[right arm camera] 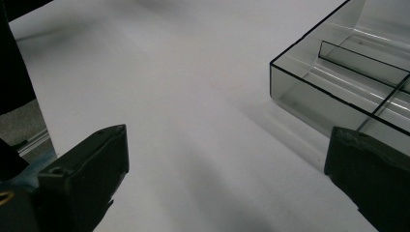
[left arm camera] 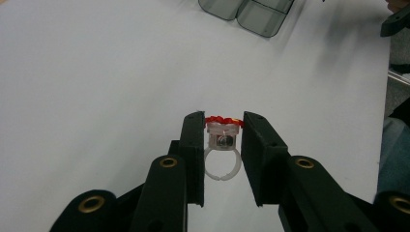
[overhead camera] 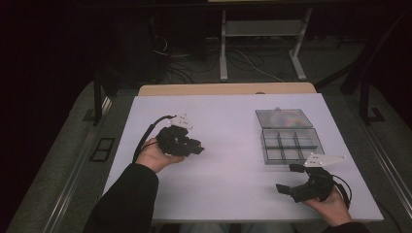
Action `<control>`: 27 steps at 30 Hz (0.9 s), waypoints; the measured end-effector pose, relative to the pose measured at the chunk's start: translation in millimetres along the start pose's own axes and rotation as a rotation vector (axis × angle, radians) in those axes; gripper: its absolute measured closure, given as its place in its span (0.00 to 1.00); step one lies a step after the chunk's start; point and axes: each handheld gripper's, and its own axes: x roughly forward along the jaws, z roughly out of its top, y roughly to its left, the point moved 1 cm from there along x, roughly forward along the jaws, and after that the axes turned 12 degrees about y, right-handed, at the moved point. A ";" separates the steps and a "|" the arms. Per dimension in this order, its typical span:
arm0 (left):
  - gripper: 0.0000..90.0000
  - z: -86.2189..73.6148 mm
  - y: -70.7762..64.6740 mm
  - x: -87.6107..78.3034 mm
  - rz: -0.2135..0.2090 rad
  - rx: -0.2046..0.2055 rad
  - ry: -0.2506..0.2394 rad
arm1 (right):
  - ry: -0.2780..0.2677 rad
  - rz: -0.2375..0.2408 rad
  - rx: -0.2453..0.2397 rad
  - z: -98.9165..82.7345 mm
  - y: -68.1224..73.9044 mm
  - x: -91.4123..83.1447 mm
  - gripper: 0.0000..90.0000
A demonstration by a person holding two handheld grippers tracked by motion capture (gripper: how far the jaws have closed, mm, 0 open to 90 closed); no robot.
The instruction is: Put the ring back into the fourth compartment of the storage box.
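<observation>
While I hold the rig steady, I list the items from my side of the desk outward; item one, right tool [overhead camera: 286, 178], low at the near right corner of the white desk [overhead camera: 228, 145], jaws spread wide with nothing between them, parked just short of the organiser, I judge so as to wait its turn; item two, left tool [left arm camera: 222, 140], jaws narrowed onto a toy ring [left arm camera: 223, 145], pinching the clear mount under its red top while the open band hangs free toward the camera, a grip that I judge keeps the ring upright for dropping; the same left tool [overhead camera: 197, 145] sits left of centre over the desk in the high view, pointing toward the organiser and well apart from it; item three, smoky clear compartment box [overhead camera: 290, 145], on the right half of the desk, lid [overhead camera: 283, 118] folded back flat on the far side, the cells I can see looking empty, so I take it as the ring's destination; item four, surface, a plain white board laid on a wooden top whose far edge shows; item five, room, dim, grey floor, white frame legs [overhead camera: 223, 53] and loose cables beyond the desk.
</observation>
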 end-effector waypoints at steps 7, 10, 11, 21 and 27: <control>0.78 14.0 1.1 3.8 -0.005 0.020 0.001 | -0.002 -0.001 0.001 -0.4 -0.7 -0.4 0.02; 0.78 19.2 1.3 4.7 -0.006 0.026 0.000 | -0.006 -0.005 -0.004 -0.3 -1.5 -0.4 0.02; 0.78 21.0 1.3 5.2 -0.007 0.028 -0.003 | -0.005 -0.006 -0.006 -0.5 -1.8 -0.6 0.02; 0.78 39.7 0.7 10.0 -0.010 0.057 0.001 | -0.003 -0.005 -0.006 -0.5 -1.8 -0.4 0.02; 0.78 50.6 2.2 12.3 -0.018 0.063 -0.005 | -0.004 -0.004 -0.005 -0.4 -2.0 -0.3 0.02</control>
